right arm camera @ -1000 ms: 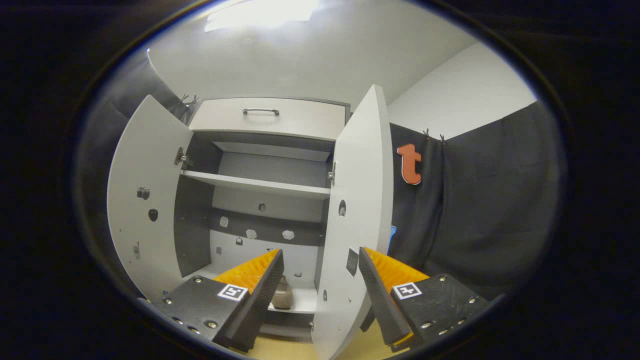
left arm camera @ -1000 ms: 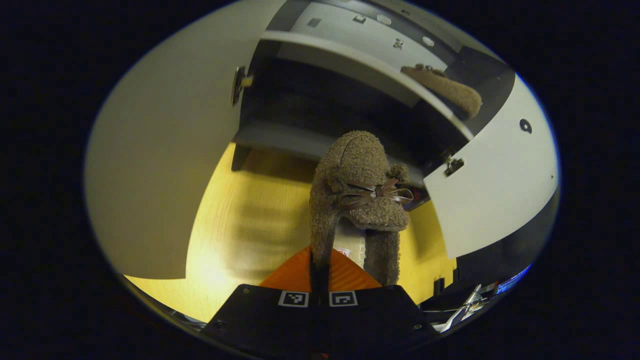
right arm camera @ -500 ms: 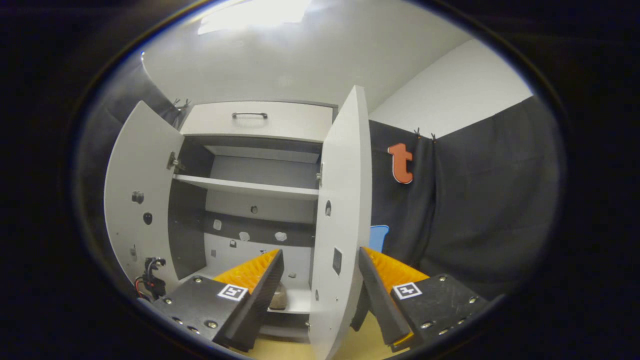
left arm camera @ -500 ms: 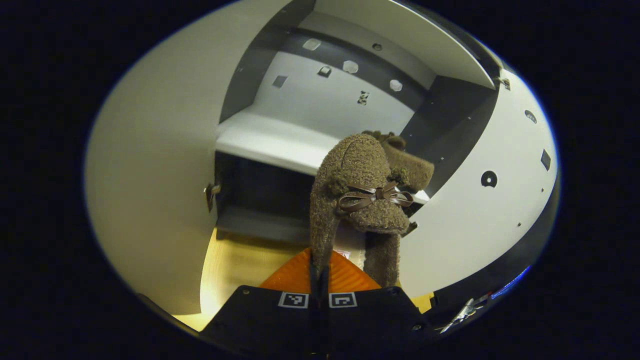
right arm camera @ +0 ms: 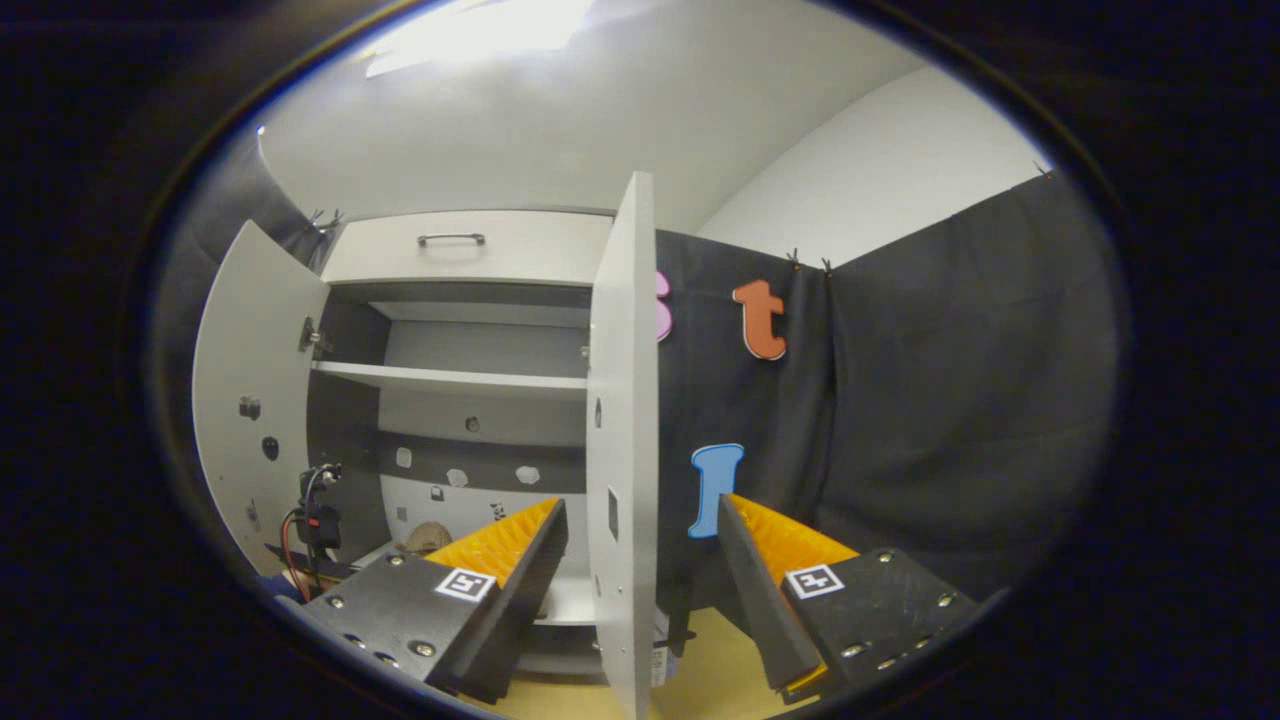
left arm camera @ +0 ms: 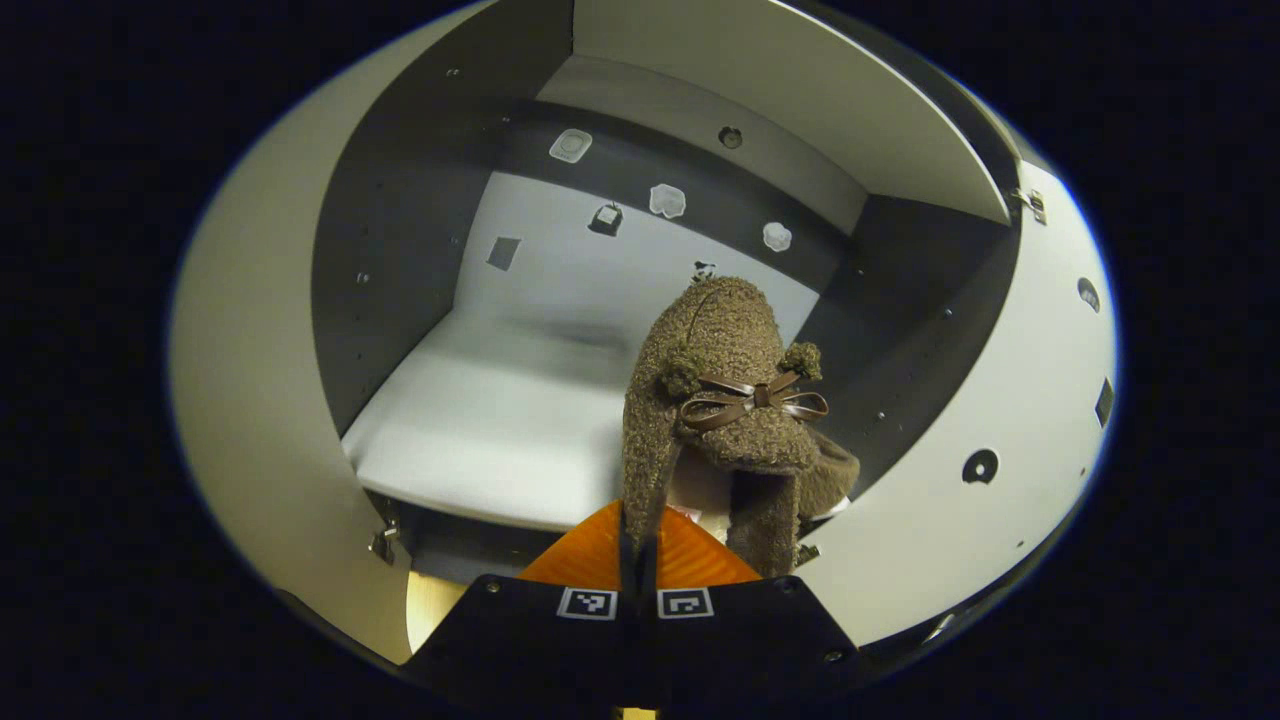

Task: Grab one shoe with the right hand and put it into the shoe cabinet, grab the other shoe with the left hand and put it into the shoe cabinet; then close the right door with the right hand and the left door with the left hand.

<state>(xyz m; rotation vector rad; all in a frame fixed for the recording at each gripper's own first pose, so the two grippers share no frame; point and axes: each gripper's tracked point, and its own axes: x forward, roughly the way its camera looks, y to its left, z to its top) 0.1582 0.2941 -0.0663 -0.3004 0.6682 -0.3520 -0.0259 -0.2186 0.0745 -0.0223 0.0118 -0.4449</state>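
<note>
My left gripper is shut on the heel edge of a brown fuzzy shoe with a ribbon bow. I hold it toe forward inside the shoe cabinet, over the white lower shelf. The other brown shoe lies on that shelf at the right, mostly hidden behind the held one. In the right gripper view my right gripper stands open in front of the right door, which is open and seen edge-on between the fingers. The left door is wide open. The held shoe shows low in the cabinet.
The open doors flank the shelf: the left door and the right door. An upper shelf and a top drawer sit above. Black cloth hangs to the right of the cabinet. Yellow wooden floor lies below.
My left gripper has carried the shoe up from the floor and forward into the cabinet, over the lower shelf. The right gripper view has swung right, so the right door now appears edge-on.
</note>
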